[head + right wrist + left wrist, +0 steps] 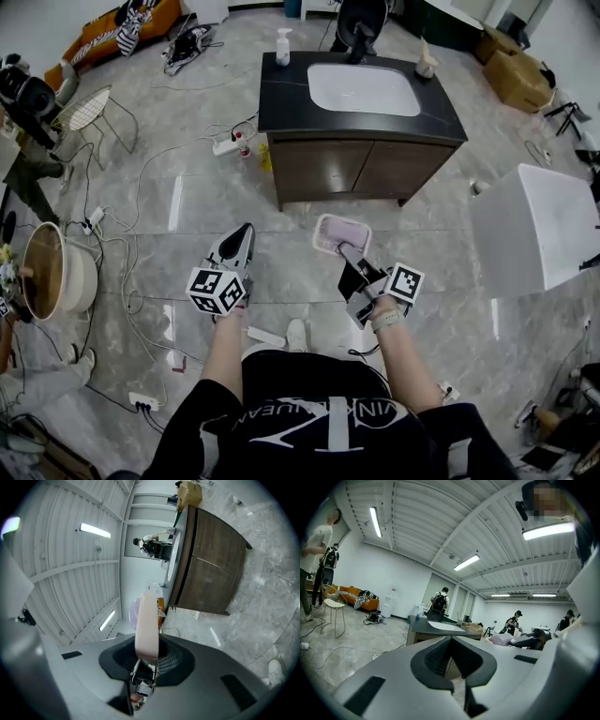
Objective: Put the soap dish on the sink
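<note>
Two tools, one load. Item, right tool (349,251): jaws drawn narrow onto one edge of the pink soap dish (339,232), which juts past the tips with its far side unsupported. Item, left tool (242,239): jaws together, nothing between them. Location of dish: in the air over the floor (441,234), well apart from the dark surface (281,103) and its white sink (364,89). Hazards, as judged: an edge-only pinch may let the dish pivot or slip out if it is jolted, dropping it on hard tile. Loose cables (141,187) on the floor could catch a foot. A careless set-down may put the dish too near the rim, where it could slide into the basin, or may knock the bottle (283,47).
</note>
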A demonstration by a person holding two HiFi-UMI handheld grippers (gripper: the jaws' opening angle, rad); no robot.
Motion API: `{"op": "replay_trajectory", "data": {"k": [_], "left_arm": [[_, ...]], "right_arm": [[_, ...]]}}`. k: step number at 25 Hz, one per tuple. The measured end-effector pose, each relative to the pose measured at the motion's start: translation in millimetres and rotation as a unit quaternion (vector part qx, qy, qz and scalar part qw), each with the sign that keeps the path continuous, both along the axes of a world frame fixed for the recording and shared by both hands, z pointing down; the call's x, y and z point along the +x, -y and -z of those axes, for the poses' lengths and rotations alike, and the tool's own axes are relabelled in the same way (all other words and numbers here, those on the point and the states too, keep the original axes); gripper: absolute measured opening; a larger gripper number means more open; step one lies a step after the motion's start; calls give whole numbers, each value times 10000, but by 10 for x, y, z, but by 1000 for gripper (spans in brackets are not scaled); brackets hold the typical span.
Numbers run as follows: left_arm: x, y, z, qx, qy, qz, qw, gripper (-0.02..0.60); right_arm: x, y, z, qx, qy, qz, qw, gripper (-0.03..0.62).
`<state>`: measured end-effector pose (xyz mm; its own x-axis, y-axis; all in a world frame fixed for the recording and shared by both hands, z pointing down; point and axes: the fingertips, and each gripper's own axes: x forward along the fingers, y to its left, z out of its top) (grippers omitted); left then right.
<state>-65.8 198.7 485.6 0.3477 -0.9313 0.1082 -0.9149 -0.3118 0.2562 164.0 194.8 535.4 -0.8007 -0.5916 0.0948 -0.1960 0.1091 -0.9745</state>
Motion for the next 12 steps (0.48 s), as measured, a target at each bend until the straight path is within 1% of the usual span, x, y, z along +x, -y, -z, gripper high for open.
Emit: {"op": "replay_trajectory", "data": {"k": [4,8,12], "left_arm": [[-140,120,-14,9,-36,1,10000,15],[-268,215,31,43,-9,25,10000,15],[-373,353,78,92,-31,34,9999,15]], "right_arm": [[-157,169,-5,12,123,-24,9999,89],[-258,316,47,-1,48,4,10000,89],[-362,500,143,43,119,22,9999,89]]}}
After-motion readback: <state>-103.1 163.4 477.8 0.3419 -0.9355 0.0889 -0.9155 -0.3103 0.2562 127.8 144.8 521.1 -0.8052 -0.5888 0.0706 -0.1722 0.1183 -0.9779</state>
